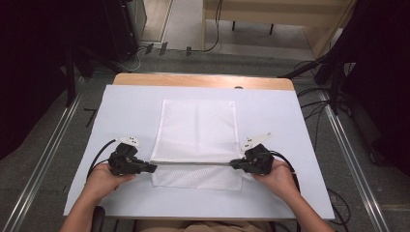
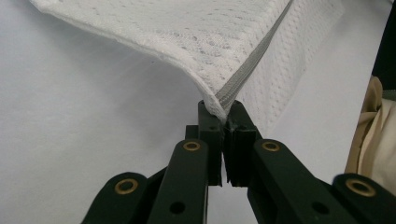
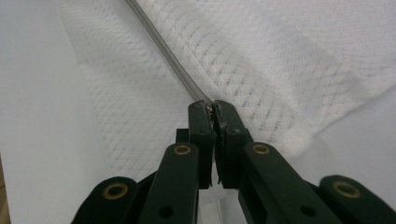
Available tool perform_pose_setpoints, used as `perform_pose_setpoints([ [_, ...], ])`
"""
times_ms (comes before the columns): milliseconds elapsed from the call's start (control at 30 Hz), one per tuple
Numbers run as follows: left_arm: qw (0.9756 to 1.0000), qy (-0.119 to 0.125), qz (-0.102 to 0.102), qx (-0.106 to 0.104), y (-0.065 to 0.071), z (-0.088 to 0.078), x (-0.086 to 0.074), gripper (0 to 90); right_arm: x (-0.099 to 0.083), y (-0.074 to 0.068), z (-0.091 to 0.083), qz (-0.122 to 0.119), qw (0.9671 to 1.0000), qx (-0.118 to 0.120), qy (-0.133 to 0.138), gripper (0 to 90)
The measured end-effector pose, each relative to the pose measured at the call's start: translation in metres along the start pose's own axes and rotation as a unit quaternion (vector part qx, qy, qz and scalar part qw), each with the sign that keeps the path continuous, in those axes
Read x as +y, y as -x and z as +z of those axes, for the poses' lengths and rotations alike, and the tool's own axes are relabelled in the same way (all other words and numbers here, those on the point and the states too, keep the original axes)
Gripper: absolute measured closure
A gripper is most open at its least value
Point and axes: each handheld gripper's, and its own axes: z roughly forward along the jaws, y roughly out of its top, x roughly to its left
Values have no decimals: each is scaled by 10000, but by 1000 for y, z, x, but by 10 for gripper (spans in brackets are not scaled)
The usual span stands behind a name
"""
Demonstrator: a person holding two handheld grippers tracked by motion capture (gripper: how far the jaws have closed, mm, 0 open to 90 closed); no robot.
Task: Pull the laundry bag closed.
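Note:
A white mesh bag point(image 1: 198, 130) with a grey zipper point(image 1: 193, 163) lies on the white table point(image 1: 121, 111). My left gripper point(image 1: 153, 167) is shut on the bag's left end of the zipper edge point(image 2: 223, 103). At the right end of the same edge point(image 3: 211, 103), my right gripper point(image 1: 232, 164) is shut on the bag too. The zipper edge is held taut and lifted between the two grippers, and a strip of the bag point(image 1: 196, 178) lies folded under it toward the person. The mesh point(image 2: 196, 42) slopes away from the left jaws, and mesh point(image 3: 261, 60) spreads beyond the right jaws.
The table's wooden far edge point(image 1: 203, 79) shows beyond the white cover. Dark stands and cables point(image 1: 333, 92) sit on the floor to the right, and a metal rail point(image 1: 43, 159) runs along the left. The person's beige clothing point(image 2: 373, 140) is close at the near edge.

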Motion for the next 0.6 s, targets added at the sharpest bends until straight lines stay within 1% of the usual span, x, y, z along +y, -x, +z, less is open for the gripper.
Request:
perform_pose_setpoints([
  [67,10000,0,3,10,1,0,0,877,-2,2,-2,13,10000,19,36,885],
  [167,10000,22,-5,16,1,0,0,877,-2,1,-2,17,10000,9,15,885],
  [267,10000,-38,14,-31,1,1,0,875,-2,2,0,66,10000,33,-12,884],
  [333,10000,-78,-8,-50,-1,1,0,866,-2,4,1,137,9998,140,-22,881],
  [367,10000,-83,-15,-3,-2,1,0,856,-2,4,1,115,9998,156,-11,880],
  [400,10000,-74,-52,43,-2,2,-1,833,-1,3,1,78,9999,151,-3,876],
  [433,9999,-78,-74,11,-3,1,-1,802,-1,2,0,59,9999,154,0,873],
  [467,9999,-71,-86,37,-4,1,-1,767,-2,1,0,27,9999,136,31,870],
  [500,9999,-79,-106,38,-4,1,-1,722,-2,2,0,42,9999,140,34,866],
  [533,9999,-64,-151,36,-5,1,-1,693,-2,3,0,55,9998,159,48,851],
  [600,9998,-16,-170,61,-4,1,-1,641,-2,4,-2,103,9998,129,131,817],
])
